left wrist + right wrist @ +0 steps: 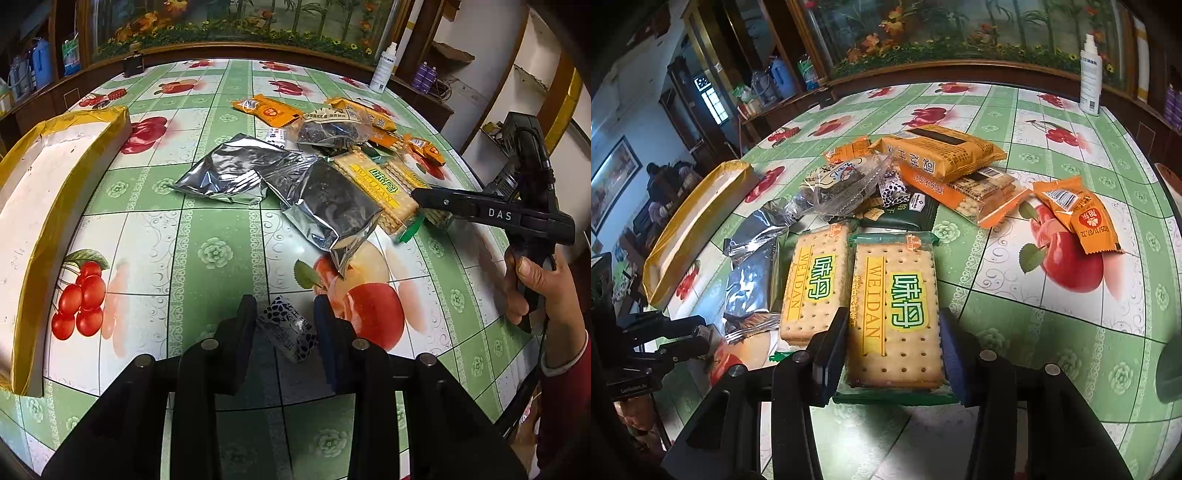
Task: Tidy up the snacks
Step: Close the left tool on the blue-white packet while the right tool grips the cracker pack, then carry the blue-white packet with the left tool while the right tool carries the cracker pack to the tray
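Tray's (55, 177) near end cut off; green packet (905, 214) mostly buried.

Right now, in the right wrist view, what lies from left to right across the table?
Yellow-edged tray → silver foil bags → Weidan cracker pack between the right hand-held gripper's fingers → small orange snack packet.
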The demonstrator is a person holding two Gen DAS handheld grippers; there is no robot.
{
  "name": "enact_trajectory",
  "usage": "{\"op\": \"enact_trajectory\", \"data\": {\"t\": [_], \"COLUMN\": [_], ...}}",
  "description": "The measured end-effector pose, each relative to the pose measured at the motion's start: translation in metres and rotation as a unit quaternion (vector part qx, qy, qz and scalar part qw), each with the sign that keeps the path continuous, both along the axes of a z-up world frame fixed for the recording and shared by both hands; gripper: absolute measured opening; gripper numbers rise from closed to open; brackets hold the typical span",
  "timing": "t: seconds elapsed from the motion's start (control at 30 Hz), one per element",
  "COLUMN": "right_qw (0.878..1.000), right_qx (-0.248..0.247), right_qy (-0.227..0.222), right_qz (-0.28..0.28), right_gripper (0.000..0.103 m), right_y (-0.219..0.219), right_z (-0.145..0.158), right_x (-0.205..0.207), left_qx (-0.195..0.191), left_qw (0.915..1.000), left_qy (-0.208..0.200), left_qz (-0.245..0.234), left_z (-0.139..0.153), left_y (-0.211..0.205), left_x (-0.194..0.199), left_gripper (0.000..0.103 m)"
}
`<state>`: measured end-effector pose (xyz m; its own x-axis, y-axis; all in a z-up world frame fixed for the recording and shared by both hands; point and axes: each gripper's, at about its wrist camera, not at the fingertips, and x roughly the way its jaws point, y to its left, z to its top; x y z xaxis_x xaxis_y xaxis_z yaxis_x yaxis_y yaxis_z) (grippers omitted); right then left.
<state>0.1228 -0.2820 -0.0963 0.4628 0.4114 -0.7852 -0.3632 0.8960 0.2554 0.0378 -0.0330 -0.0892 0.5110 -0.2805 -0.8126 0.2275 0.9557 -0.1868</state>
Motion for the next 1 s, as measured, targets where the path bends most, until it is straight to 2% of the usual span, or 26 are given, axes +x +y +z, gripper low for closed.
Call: {"op": "enact_trajectory", "data": {"t": [0.4,0.73,1.0], "right_qw": [0.997,0.994,0.992], "right_qx": [0.066,0.096,0.106], "right_qy": [-0.02,-0.044,-0.04], "right_qz": [-0.037,0.013,0.055], "right_gripper": [0.048,0.048,0.048], "right_y": [-0.006,0.064,0.121], "right_z": [0.022,0.051,0.053], "right_x": [-0.03,-0.046,-0.048], "left_qx": [0.006,0.031,0.048], "left_qw": [0.999,0.9935,0.9839], "left_qy": [-0.04,-0.055,-0.076], "left_qz": [0.018,0.095,0.154], "left_z": [0.022,0.032,0.046], "left_y": [0.014,0.058,0.101], "left_x": [-0.008,-0.009,-0.013], "left_gripper": [0.029,0.029,0.029]}}
